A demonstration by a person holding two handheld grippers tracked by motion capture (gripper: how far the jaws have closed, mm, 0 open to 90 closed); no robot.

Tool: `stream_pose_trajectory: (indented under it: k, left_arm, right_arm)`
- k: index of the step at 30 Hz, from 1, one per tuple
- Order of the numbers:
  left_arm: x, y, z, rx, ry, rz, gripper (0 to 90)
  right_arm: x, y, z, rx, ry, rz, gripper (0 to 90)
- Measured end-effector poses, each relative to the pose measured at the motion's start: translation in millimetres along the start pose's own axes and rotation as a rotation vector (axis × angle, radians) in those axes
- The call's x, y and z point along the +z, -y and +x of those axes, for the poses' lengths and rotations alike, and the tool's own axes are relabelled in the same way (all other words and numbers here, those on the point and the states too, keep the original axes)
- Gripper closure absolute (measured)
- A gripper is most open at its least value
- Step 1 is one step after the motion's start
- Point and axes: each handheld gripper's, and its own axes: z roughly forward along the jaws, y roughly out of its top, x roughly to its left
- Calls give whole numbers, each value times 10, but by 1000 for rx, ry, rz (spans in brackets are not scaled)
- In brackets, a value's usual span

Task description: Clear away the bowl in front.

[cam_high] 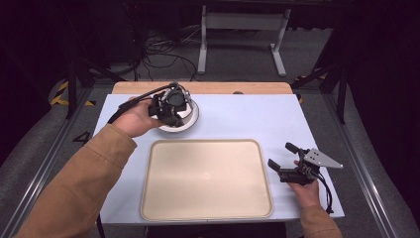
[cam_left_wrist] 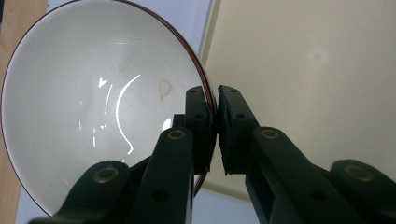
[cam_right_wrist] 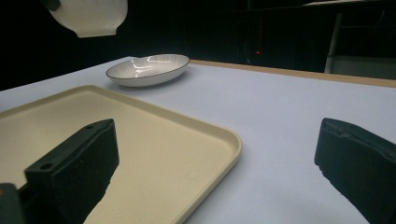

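A: On the left, our left gripper point(cam_left_wrist: 214, 135) has its jaws pinched on the rim of the white bowl point(cam_left_wrist: 93, 107), one jaw inside the wall and one outside. In the right gripper view that bowl point(cam_right_wrist: 88, 16) hangs in the air, above and to the left of the shallow plate point(cam_right_wrist: 148, 69) on the table point(cam_high: 247, 116).

B: A thin rim, a narrow bite and a glazed wall. We judge that the bowl could swing or slide out if we tilt the hand or move fast.

A: And if it drops here it lands on the plate point(cam_high: 190, 119) just beneath, so we could chip both.

B: Moving right, the beige tray point(cam_high: 206, 210) sits in the middle with nothing on it. If that is where we take the bowl, the raised rim is the catch: come in too low and the bowl's foot could clip it and twist the bowl out of the pinch.

A: Letting go while the bowl hangs tilted is another risk. It could rock and roll across the tray.

B: Far right, our right gripper point(cam_high: 283, 161) rests just beside the tray's right edge with its jaws spread wide and nothing between them.

A: It is close enough to nudge the tray if that hand drifts, which would shift our landing spot.
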Motion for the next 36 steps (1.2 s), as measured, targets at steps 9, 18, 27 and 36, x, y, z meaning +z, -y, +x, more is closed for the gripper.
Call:
stream_pose_trajectory:
  k: [9, 18, 27, 36]
  left_arm:
    - [-87, -52, -195, 55, 15, -14, 836]
    - [-134, -89, -385, 107, 19, -20, 836]
    - [-189, -132, -590, 154, 31, -26, 834]
    - [-243, -176, -751, 200, 34, -27, 835]
  right_arm:
    - [1, 0, -1, 1, -1, 0, 4]
    - [3, 1, -1, 2, -7, 2, 6]
    - [2, 1, 0, 4, -9, 2, 6]
    - [1, 2, 0, 6, -10, 1, 6]
